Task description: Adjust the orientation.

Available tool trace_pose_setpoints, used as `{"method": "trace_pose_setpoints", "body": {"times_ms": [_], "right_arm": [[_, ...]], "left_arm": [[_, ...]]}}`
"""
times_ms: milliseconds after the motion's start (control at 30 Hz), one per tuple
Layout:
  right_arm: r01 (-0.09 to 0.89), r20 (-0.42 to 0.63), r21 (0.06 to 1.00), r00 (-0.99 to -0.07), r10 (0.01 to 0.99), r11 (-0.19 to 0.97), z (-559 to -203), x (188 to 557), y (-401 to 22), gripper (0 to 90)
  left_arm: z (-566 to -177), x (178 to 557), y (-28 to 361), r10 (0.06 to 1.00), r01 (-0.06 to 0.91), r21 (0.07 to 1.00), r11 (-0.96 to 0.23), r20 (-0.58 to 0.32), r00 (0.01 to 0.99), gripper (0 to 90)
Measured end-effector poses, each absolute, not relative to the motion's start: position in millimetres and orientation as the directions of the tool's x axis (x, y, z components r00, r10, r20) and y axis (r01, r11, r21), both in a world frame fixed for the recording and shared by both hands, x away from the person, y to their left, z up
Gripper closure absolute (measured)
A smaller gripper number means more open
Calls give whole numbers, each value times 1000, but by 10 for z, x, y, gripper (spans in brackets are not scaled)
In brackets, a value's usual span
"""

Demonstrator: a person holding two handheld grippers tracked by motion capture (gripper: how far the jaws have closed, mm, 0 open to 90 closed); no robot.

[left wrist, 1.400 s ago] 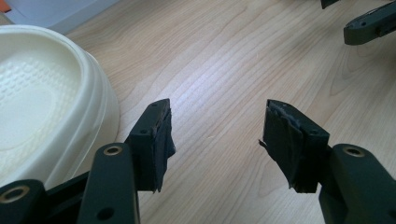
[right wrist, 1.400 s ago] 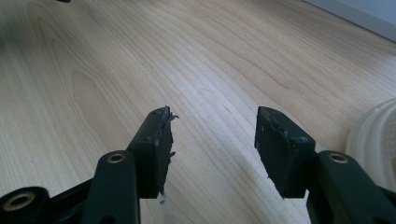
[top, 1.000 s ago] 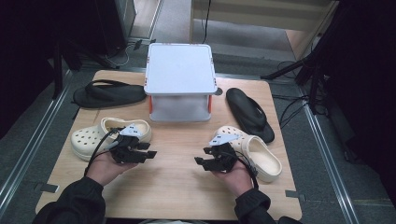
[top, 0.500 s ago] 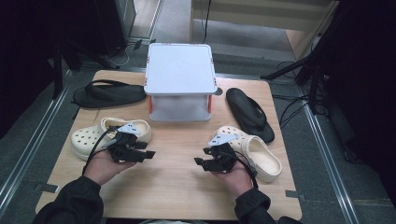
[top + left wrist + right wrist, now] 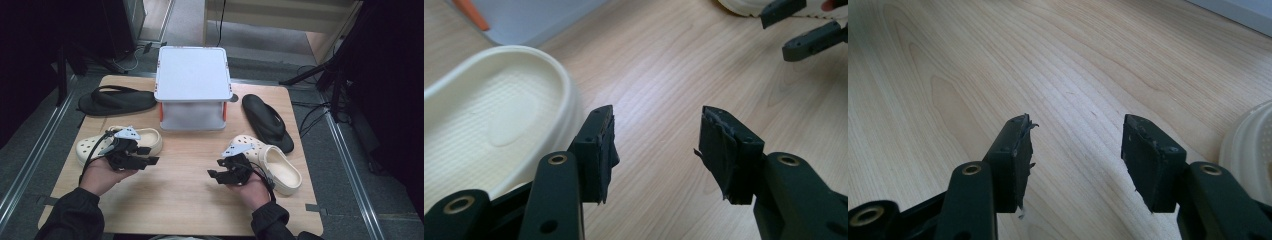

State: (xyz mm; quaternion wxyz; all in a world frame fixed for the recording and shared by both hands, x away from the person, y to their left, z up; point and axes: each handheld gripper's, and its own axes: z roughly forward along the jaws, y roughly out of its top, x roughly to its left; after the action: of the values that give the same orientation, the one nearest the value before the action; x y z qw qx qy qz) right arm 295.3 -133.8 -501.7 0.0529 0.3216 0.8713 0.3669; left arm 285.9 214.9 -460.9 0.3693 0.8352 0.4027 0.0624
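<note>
Two cream clogs (image 5: 119, 142), two black flip-flops (image 5: 267, 122), one lidded box (image 5: 193, 88).

Your tabletop (image 5: 190, 175) is evenly lit from above, with soft shadows and dark surroundings. In both claw views the near jaws look sharp, while the far wood blurs and glares slightly.

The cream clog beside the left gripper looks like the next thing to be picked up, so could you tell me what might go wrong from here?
1. The left gripper, jaws just opened and empty, sits beside the left cream clog, not around it; closing now would likely catch nothing.
2. The clog's wall looks thick and rounded, so a shallow pinch may slip.
3. The lidded box stands close behind, so a sweeping lift could bump it.
</note>
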Motion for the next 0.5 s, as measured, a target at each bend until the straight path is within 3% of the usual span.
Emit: {"method": "trace_pose_setpoints", "body": {"times_ms": [500], "right_arm": [[517,138,660,-797,589,545,-5049,2966,-1296,467]], "left_arm": [[-4456,3015,2562,765,618,693,-371,-150,627,494]]}}
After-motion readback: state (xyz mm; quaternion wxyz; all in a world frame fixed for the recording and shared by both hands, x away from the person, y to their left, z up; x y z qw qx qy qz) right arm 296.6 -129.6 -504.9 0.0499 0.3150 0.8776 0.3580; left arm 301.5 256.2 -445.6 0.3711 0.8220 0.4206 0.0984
